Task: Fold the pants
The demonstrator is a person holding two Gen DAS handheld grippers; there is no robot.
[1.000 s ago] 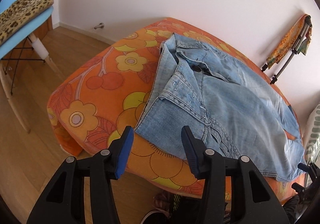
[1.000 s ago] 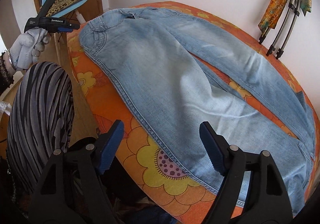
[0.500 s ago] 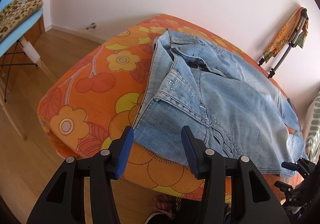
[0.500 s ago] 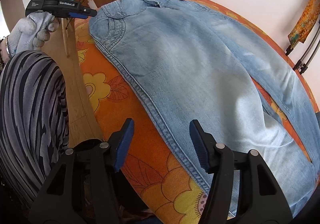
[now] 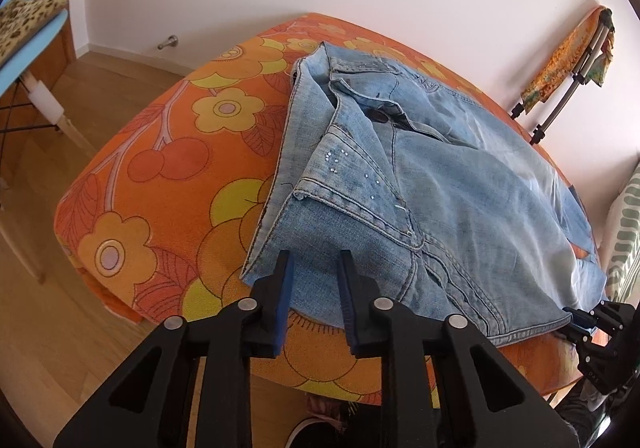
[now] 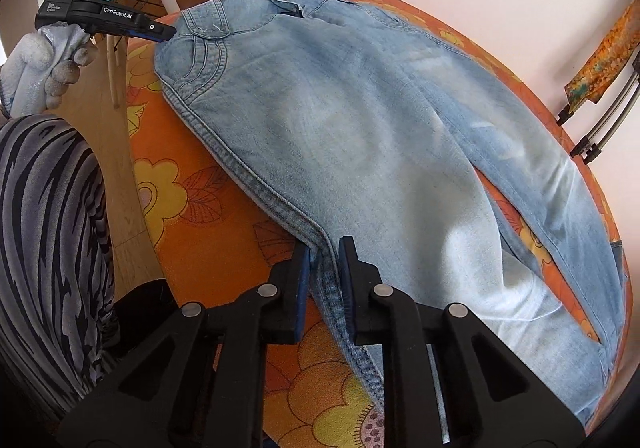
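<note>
Left wrist view: light-blue jeans (image 5: pixel 460 200) lie spread across an orange flowered table (image 5: pixel 160 176), both legs flat and no fold yet made. The left gripper (image 5: pixel 314 280) pinches the near waistband corner. The right gripper (image 6: pixel 324 272) closes on the near leg's side seam, seemingly gripping it. Only the right wrist view shows the gap between the legs and the gloved hand (image 6: pixel 40 68); only the left shows the open waistband.
</note>
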